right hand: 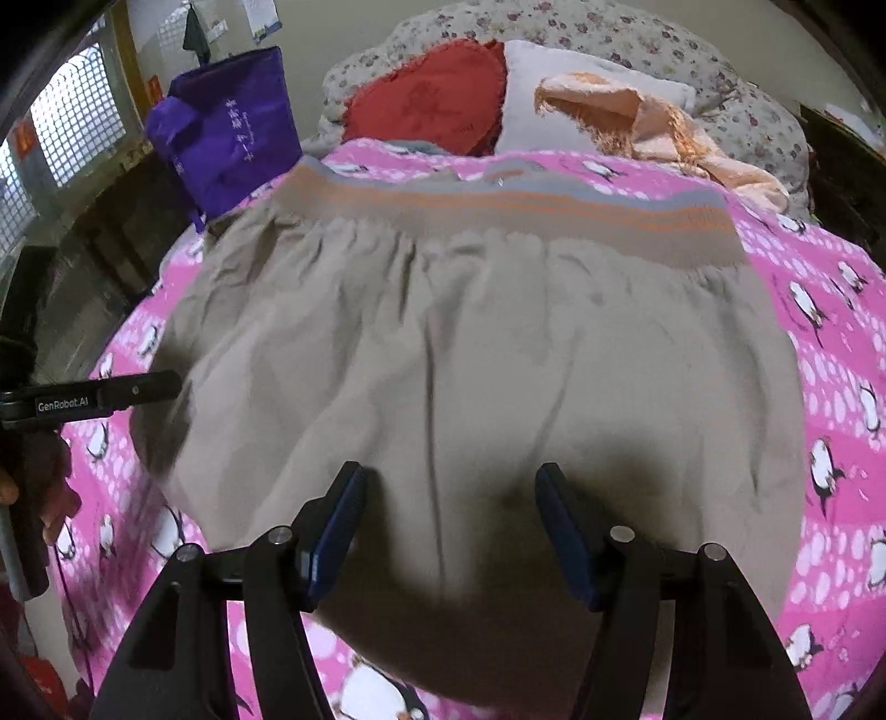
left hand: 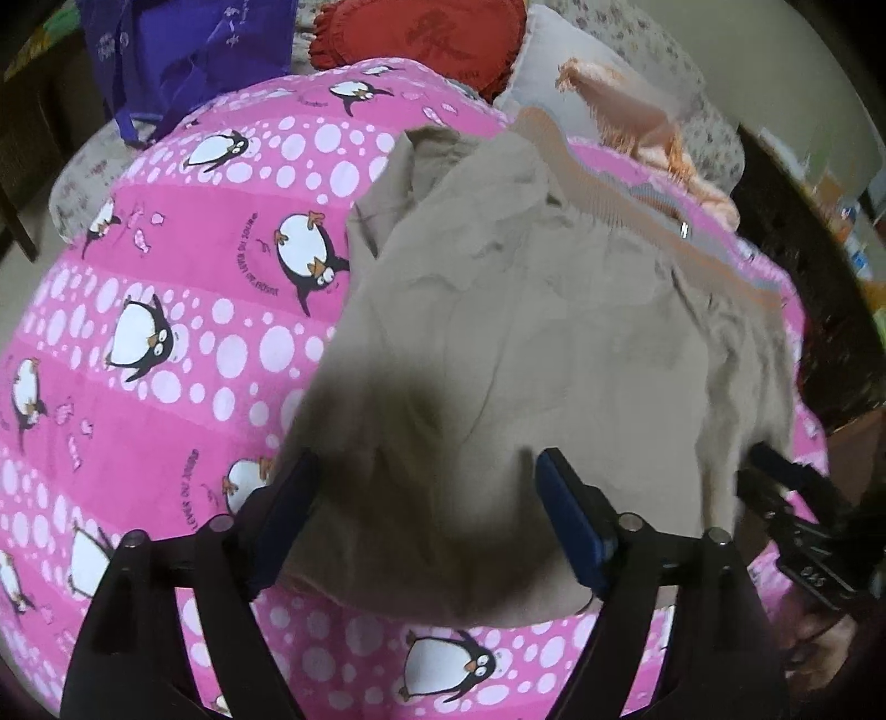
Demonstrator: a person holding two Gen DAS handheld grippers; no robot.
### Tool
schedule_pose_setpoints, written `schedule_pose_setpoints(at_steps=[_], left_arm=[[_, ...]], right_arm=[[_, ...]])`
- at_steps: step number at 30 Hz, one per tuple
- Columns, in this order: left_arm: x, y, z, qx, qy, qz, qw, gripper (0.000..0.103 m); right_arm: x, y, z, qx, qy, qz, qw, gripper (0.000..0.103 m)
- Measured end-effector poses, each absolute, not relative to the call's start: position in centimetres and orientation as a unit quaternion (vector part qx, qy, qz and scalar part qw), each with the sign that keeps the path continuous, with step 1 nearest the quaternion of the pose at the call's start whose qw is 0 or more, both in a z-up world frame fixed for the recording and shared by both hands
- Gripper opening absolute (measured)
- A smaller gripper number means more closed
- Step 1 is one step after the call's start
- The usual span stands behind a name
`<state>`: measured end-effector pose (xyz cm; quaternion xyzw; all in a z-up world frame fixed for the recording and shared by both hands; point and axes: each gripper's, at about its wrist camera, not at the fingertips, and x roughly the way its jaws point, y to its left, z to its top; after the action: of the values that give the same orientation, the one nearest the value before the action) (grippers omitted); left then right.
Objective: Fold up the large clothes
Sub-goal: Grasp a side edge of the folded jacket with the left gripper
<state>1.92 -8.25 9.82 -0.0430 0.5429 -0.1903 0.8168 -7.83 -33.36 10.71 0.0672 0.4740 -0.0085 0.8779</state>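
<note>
- Beige garment (right hand: 470,354): a large cloth piece lying spread on the pink penguin-print bedspread (left hand: 183,343). It carries a ribbed band (right hand: 498,221) striped in tan, orange and grey along its far edge, with gathers just below the band.
- In the left wrist view the garment's far-left portion (left hand: 437,160) is rumpled and partly turned over on itself; the rest lies fairly flat with shallow creases.
- Left gripper (left hand: 426,520): its jaws stand wide apart above the garment's near edge. Cloth shows between the blue pads (left hand: 570,526), but they do not press on it. The gripper casts a dark shadow on the fabric.
- Right gripper (right hand: 448,531): jaws likewise apart, poised over the near part of the garment with nothing clamped; a shadow falls on the cloth between them.
- Each gripper appears at the edge of the other's view: the right one at the lower right of the left wrist view, the left one, printed with a maker's label, at the left of the right wrist view.
- Background at the head of the bed: a red cushion (right hand: 432,99), a white pillow (right hand: 531,88), a peach fringed cloth (right hand: 637,122), a floral quilt (right hand: 609,33), and a purple bag (right hand: 232,127) at the left.
</note>
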Motion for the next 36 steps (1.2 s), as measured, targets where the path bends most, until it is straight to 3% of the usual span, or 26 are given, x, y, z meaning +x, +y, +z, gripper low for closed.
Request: schedule_pose_setpoints(at_steps=[5, 13, 18, 25, 27, 28, 30, 32, 34, 36], left_arm=[[3.8, -6.9, 10.2, -0.075, 0.535, -0.186, 0.821, 0.084], [6.8, -6.9, 7.5, -0.074, 0.540, -0.195, 0.816, 0.084], [7.5, -7.8, 6.5, -0.084, 0.546, -0.208, 0.807, 0.084], [7.9, -10.1, 6.1, -0.062, 0.552, -0.202, 0.806, 0.093], [7.9, -10.7, 6.3, -0.065, 0.554, -0.216, 0.801, 0.083], [7.7, -11.1, 6.4, -0.069, 0.555, -0.228, 0.797, 0.067], [7.5, -11.8, 6.5, -0.061, 0.559, -0.235, 0.793, 0.053], [7.5, -11.9, 6.4, -0.060, 0.560, -0.238, 0.791, 0.022], [7.2, -12.0, 6.8, -0.061, 0.560, -0.235, 0.792, 0.013], [6.3, -12.1, 8.0, -0.043, 0.550, -0.236, 0.800, 0.011]], right_arm=[[-5.8, -33.8, 11.1, 0.056, 0.459, -0.012, 0.886, 0.055], [-3.4, -36.4, 7.9, 0.087, 0.475, -0.032, 0.875, 0.054], [-5.4, -37.8, 9.7, 0.099, 0.460, -0.029, 0.882, 0.054], [-8.4, -41.0, 10.1, 0.058, 0.505, -0.072, 0.858, 0.056], [-8.7, -40.5, 10.4, 0.024, 0.512, -0.085, 0.854, 0.057], [-8.8, -40.5, 10.6, 0.018, 0.512, -0.086, 0.854, 0.057], [-9.2, -40.8, 11.1, 0.011, 0.510, -0.091, 0.855, 0.059], [-9.3, -41.6, 10.5, 0.017, 0.522, -0.094, 0.847, 0.060], [-9.5, -42.4, 9.8, 0.033, 0.530, -0.086, 0.843, 0.060], [-10.2, -43.1, 10.2, 0.043, 0.528, -0.083, 0.844, 0.060]])
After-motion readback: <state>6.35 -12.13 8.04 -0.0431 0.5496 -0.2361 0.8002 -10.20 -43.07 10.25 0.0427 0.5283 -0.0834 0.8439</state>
